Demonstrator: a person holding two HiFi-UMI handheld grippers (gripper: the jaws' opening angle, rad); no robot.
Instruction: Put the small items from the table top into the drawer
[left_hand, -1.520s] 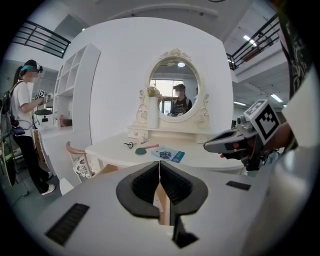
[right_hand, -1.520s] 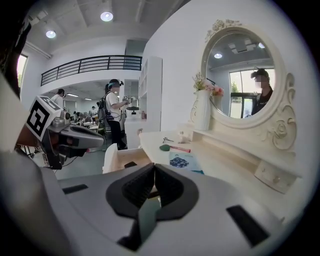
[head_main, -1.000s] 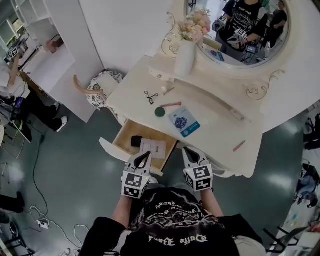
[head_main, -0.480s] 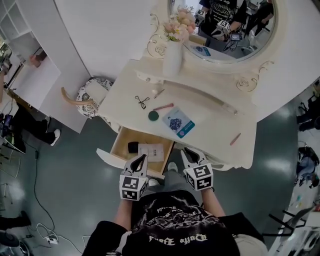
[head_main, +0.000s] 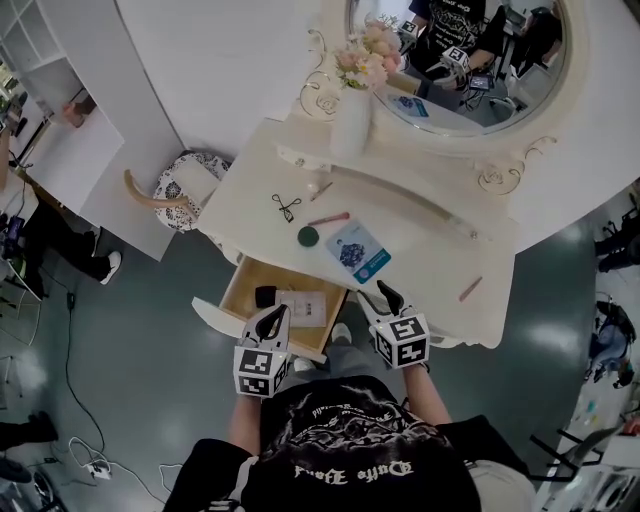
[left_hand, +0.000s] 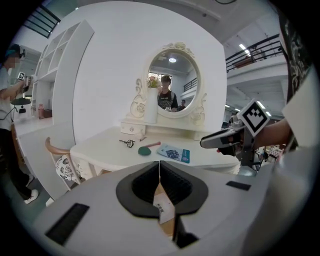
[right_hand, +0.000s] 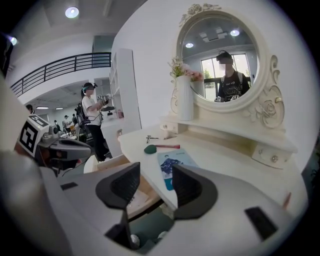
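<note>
On the white dressing table (head_main: 420, 240) lie a black eyelash curler (head_main: 286, 207), a green round brush with a pink handle (head_main: 308, 236), a blue card (head_main: 356, 252) and a pink pencil (head_main: 470, 289). The drawer (head_main: 240, 280) stands pulled out below the front edge, holding a black item (head_main: 265, 296) and a white paper (head_main: 303, 305). My left gripper (head_main: 272, 320) hangs over the drawer's front, shut and holding nothing (left_hand: 159, 162). My right gripper (head_main: 378, 298) is at the table's front edge near the blue card (right_hand: 174, 162); its jaws have just been opening and stand open with nothing between them (right_hand: 156, 170).
A white vase of flowers (head_main: 352, 118) and an oval mirror (head_main: 470, 50) stand at the back of the table. A patterned chair (head_main: 185, 185) sits at the table's left end. Other people (right_hand: 92, 120) stand further off to the left. A small knobbed drawer box (head_main: 300, 155) sits beside the vase.
The right gripper's jaws have gone from shut to open, and it has shifted a little towards the table edge. The left gripper stays shut over the drawer front.
</note>
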